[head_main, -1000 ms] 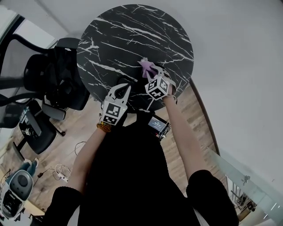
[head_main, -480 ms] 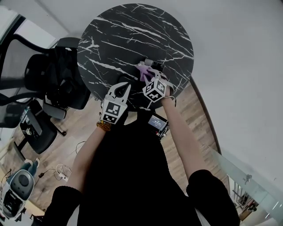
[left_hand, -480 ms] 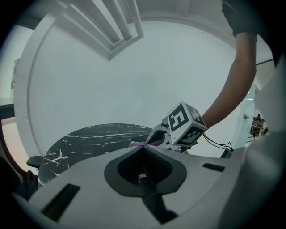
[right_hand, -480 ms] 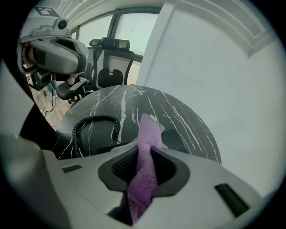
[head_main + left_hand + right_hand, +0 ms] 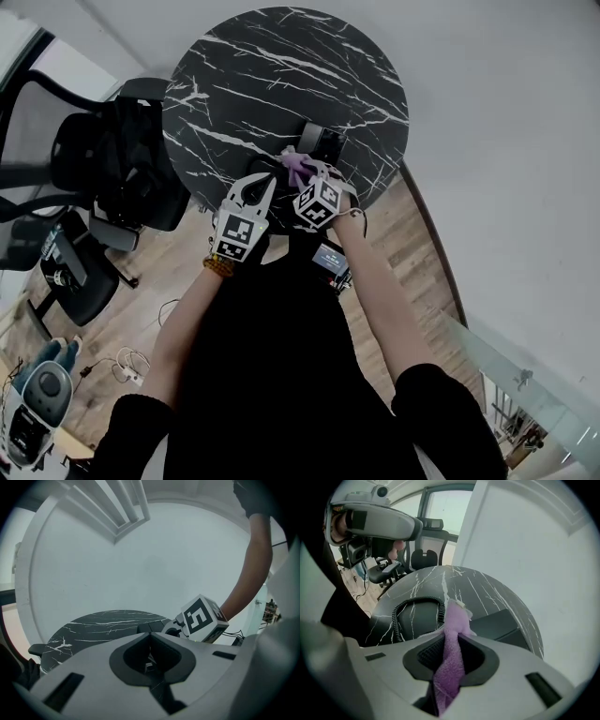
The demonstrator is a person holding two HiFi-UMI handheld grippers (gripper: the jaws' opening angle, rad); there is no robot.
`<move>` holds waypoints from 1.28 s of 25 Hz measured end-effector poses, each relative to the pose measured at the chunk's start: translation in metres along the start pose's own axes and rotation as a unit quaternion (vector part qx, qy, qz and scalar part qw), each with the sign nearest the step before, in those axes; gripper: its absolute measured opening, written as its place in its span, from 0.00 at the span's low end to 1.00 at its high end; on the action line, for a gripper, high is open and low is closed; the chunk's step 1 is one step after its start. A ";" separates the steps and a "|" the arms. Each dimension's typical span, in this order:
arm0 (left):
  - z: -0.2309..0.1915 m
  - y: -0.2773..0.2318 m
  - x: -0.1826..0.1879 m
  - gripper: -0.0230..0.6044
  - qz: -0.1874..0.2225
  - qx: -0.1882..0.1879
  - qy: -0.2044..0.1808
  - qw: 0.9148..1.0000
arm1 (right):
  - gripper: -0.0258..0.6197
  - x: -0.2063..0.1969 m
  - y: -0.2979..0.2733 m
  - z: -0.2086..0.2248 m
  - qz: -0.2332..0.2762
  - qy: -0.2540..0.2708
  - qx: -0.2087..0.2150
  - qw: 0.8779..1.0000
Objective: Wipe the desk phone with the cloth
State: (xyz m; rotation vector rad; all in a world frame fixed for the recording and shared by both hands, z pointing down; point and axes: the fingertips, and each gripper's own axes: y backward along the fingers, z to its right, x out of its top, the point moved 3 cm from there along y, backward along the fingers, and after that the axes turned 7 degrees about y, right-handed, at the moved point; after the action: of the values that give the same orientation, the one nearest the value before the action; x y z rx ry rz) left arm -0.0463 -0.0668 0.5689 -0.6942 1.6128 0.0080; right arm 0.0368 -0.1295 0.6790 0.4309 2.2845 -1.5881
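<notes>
Pulled back toward the tabletop [image 5: 281, 66] edge, my right gripper [image 5: 302, 178] keeps its fingers clamped on the purple cloth [image 5: 296, 165] just beside the desk phone [image 5: 322, 142], left gripper [image 5: 253, 190] fingers together and empty, so I'd drag lightly, steadily across its face.

I hold two tools: one left tool [image 5: 255, 185] and one right tool [image 5: 309, 178]. Each carries one marker cube [image 5: 317, 203], so two cubes together. I count one cloth [image 5: 296, 167], one desk phone [image 5: 321, 142] with one coiled cord [image 5: 401, 611], one round surface [image 5: 272, 66], and two office chairs [image 5: 94, 155].
</notes>
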 end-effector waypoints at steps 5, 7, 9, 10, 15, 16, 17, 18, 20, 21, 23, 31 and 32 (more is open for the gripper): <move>0.001 0.003 0.002 0.06 0.002 0.001 0.000 1.000 | 0.18 -0.001 -0.002 -0.011 -0.002 -0.004 0.019 1.000; 0.001 0.003 0.002 0.06 0.002 0.001 0.001 1.000 | 0.18 0.000 -0.002 -0.014 -0.002 -0.006 0.023 1.000; 0.001 0.003 0.001 0.06 0.002 0.002 0.003 1.000 | 0.18 0.001 -0.001 -0.018 -0.001 -0.012 0.027 1.000; 0.002 0.003 0.000 0.06 0.001 0.002 0.003 1.000 | 0.18 0.000 -0.001 -0.020 -0.001 -0.013 0.031 0.999; 0.006 -0.001 0.000 0.06 0.001 -0.002 0.000 1.000 | 0.18 -0.002 -0.003 -0.032 -0.006 -0.001 0.045 0.999; 0.006 -0.001 -0.001 0.06 0.001 -0.003 0.000 1.000 | 0.18 -0.002 -0.004 -0.034 -0.006 0.002 0.048 0.999; 0.005 -0.001 -0.001 0.06 0.001 -0.003 -0.001 1.000 | 0.18 -0.002 -0.004 -0.037 -0.007 0.005 0.051 0.999; 0.005 -0.001 -0.001 0.06 0.000 -0.002 0.000 1.000 | 0.18 -0.001 -0.005 -0.039 -0.007 0.007 0.054 0.998; 0.004 -0.001 0.000 0.06 0.000 -0.002 0.000 1.000 | 0.18 -0.001 -0.005 -0.043 -0.007 0.006 0.060 0.998; 0.004 -0.001 0.001 0.06 0.001 -0.001 0.000 1.000 | 0.18 -0.002 -0.005 -0.044 -0.008 0.005 0.063 0.998; 0.003 -0.001 0.001 0.06 0.000 -0.001 0.000 1.000 | 0.18 -0.002 -0.006 -0.047 -0.010 0.005 0.067 0.998; 0.002 0.000 0.001 0.06 0.000 -0.004 -0.002 1.000 | 0.18 0.000 -0.007 -0.058 -0.016 0.010 0.084 0.996; 0.002 0.000 0.001 0.06 0.001 -0.004 -0.003 1.000 | 0.18 0.000 -0.008 -0.059 -0.016 0.012 0.086 0.996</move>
State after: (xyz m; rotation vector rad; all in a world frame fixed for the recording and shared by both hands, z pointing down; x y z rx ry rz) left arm -0.0447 -0.0666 0.5677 -0.6996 1.6089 0.0178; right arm 0.0283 -0.0764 0.7050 0.4600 2.1906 -1.8119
